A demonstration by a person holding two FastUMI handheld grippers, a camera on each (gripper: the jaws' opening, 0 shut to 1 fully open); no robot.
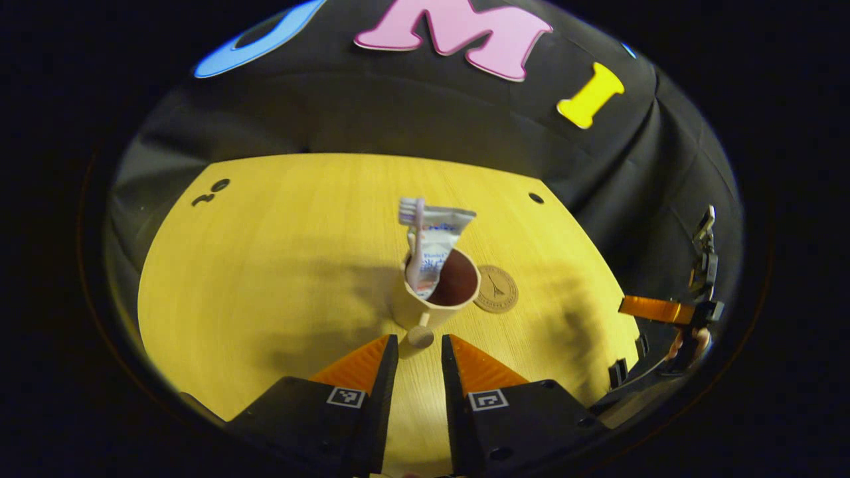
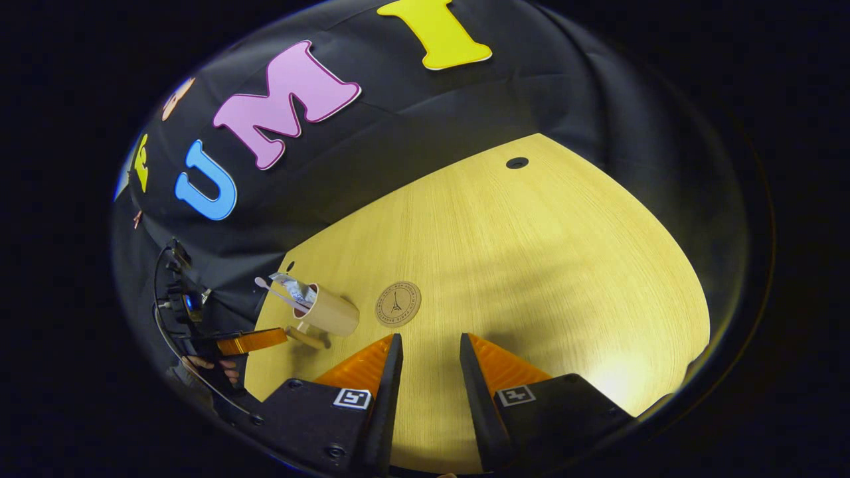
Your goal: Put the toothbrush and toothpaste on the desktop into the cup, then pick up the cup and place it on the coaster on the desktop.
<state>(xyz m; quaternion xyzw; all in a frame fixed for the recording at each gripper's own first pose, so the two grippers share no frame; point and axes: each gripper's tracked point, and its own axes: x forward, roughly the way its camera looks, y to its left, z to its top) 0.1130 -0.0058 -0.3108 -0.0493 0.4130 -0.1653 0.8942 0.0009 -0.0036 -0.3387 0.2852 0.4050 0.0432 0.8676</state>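
At 6 o'clock of left gripper view: left gripper (image 1: 420,355), jaws parted a narrow way, nothing between the fingers pressed. Cup handle knob (image 1: 420,336) sits just ahead of the gap, between the two tips; can't tell if either tip touches it. Fingers hang over the desktop (image 1: 265,265), light wood.

Just beyond, abt centre of view: cup (image 1: 431,299), tan outside, dark inside, upright on desktop. Toothpaste (image 1: 438,249) tube stands in the cup, leaning to the cup's 10 o'clock side, top end sticking well above the rim. Toothbrush (image 1: 413,226) also in the cup, beside the tube on its left, bristle head up at the top.

At cup's 3 o'clock: coaster (image 1: 496,289), round, brown, flat on desktop, just beside the cup, edge near touching cup rim as seen; cup not on it.

At 4 o'clock, well apart, at the desk edge: right gripper seen side-on, w/ a hand (image 1: 690,345) on it.

Right gripper view, 6 o'clock: right gripper (image 2: 430,358), jaws apart moderately, holding nothing, bare desktop (image 2: 531,265) under the gap. Ahead at 11 o'clock: coaster (image 2: 398,303). Further, 9 o'clock: cup (image 2: 330,311) w/ toothbrush (image 2: 275,292) and toothpaste (image 2: 292,285) poking out, left gripper finger (image 2: 252,341) near its handle, hand (image 2: 212,365) behind.

Farthest: small dark holes in desktop (image 1: 536,198), then black cloth wall (image 1: 372,113).
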